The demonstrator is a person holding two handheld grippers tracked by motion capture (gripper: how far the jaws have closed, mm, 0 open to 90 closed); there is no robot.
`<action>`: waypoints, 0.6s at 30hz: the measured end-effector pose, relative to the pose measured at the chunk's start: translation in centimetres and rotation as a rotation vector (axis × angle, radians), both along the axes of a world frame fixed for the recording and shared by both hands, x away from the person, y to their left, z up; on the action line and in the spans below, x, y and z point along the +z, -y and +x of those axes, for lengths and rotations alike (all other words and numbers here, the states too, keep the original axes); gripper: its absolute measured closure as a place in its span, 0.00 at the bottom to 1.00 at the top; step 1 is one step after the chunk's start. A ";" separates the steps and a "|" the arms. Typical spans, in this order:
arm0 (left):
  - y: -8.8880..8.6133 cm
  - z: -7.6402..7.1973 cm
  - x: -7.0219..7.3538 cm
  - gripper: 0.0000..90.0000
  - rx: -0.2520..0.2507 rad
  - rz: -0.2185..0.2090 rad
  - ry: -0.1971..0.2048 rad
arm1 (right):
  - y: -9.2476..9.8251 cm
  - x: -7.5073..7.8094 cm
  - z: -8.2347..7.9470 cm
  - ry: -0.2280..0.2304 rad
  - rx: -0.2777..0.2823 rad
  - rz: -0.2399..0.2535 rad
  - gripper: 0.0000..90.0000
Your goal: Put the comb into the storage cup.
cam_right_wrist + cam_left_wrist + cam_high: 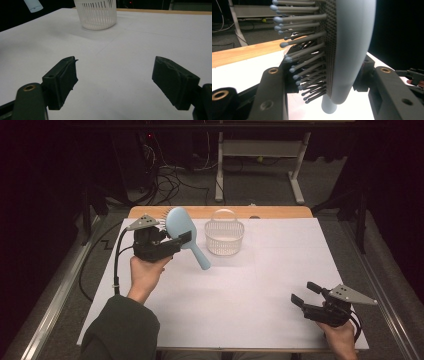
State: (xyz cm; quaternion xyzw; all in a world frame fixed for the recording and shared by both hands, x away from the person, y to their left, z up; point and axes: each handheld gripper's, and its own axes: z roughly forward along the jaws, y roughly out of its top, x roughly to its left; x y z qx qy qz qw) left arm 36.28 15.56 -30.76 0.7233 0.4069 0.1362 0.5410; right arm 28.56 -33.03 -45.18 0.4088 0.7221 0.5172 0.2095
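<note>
- Blue hairbrush is clamped at the head by the left gripper, lifted just left of the white basket; handle angled down toward the basket.
- Likely step: drop into the basket. Handle should be led in over the rim, then the clamp released.
- Basket's upright carry handle could be snagged.
- Right gripper is held apart, empty, well right of the basket.

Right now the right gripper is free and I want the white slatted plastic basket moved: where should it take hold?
Probably the arched handle on the white slatted plastic basket, from straight above. The basket stands upright, its handle raised clear over the rim, while the round body looks wide for the right gripper, now open.
</note>
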 end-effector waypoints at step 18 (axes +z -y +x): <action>1.6 1.8 1.3 0.55 -0.006 0.013 0.006 | 0.1 0.0 0.0 -0.005 -0.001 0.007 0.23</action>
